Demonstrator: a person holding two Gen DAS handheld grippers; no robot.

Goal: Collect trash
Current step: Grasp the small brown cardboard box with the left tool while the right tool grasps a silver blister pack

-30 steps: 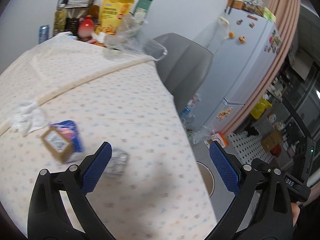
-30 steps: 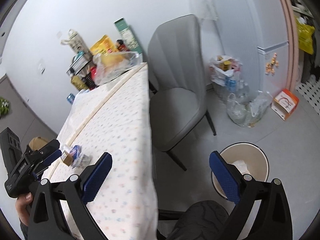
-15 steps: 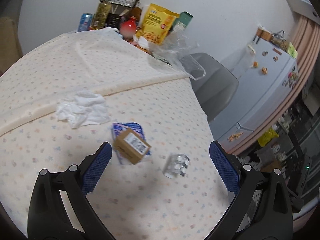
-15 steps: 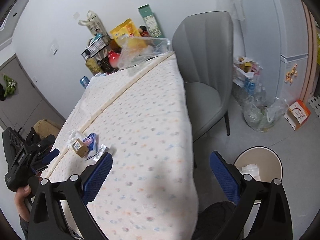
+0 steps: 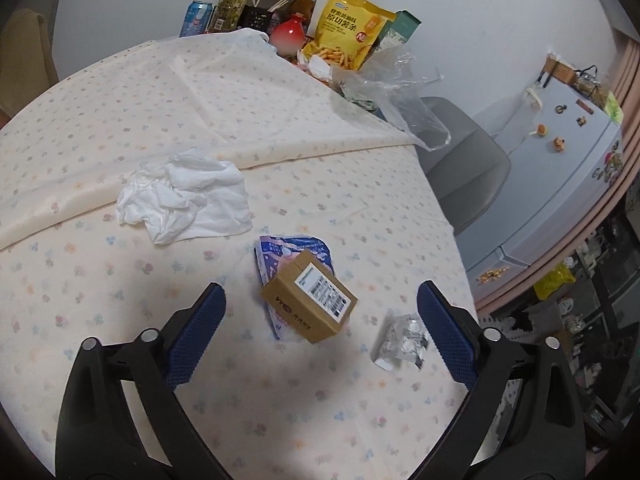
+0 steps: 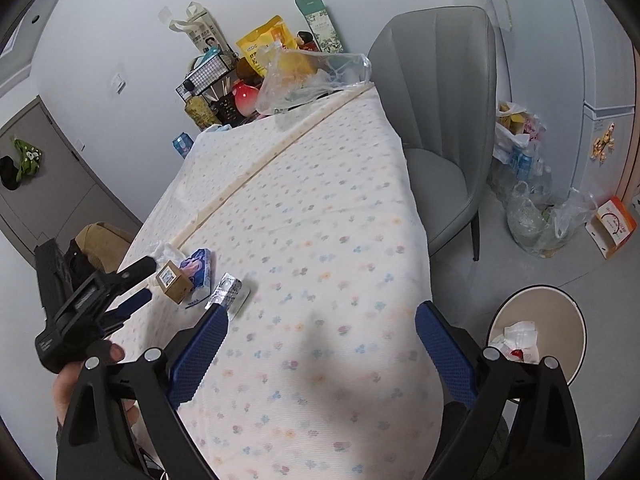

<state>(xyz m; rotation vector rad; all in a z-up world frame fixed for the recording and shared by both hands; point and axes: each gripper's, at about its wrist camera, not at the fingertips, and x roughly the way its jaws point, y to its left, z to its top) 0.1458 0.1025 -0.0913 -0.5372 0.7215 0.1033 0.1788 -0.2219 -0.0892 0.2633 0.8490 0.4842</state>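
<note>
On the flowered tablecloth (image 5: 120, 120) lie a crumpled white tissue (image 5: 184, 196), a blue wrapper (image 5: 294, 256) with a small brown cardboard box (image 5: 310, 304) on it, and a silver blister pack (image 5: 402, 342). My left gripper (image 5: 318, 340) is open and empty, hovering just short of the box. In the right wrist view the box (image 6: 173, 279), wrapper (image 6: 198, 270) and blister pack (image 6: 227, 291) lie at the table's left, with the left gripper (image 6: 136, 284) beside them. My right gripper (image 6: 320, 354) is open and empty above the table's near end. A round bin (image 6: 576, 344) holding paper stands on the floor.
Snack bags (image 5: 348, 36), a can (image 5: 196, 18), bottles, a wire rack and a clear plastic bag (image 5: 396, 80) crowd the table's far end. A grey chair (image 6: 444, 120) stands at the table's right. Bags of bottles (image 6: 528, 204) and a fridge (image 5: 560, 184) are beyond.
My left gripper has swung left and down over the table, so the box, wrapper and tissue now sit centred before it. My right gripper has turned from the floor toward the tabletop.
</note>
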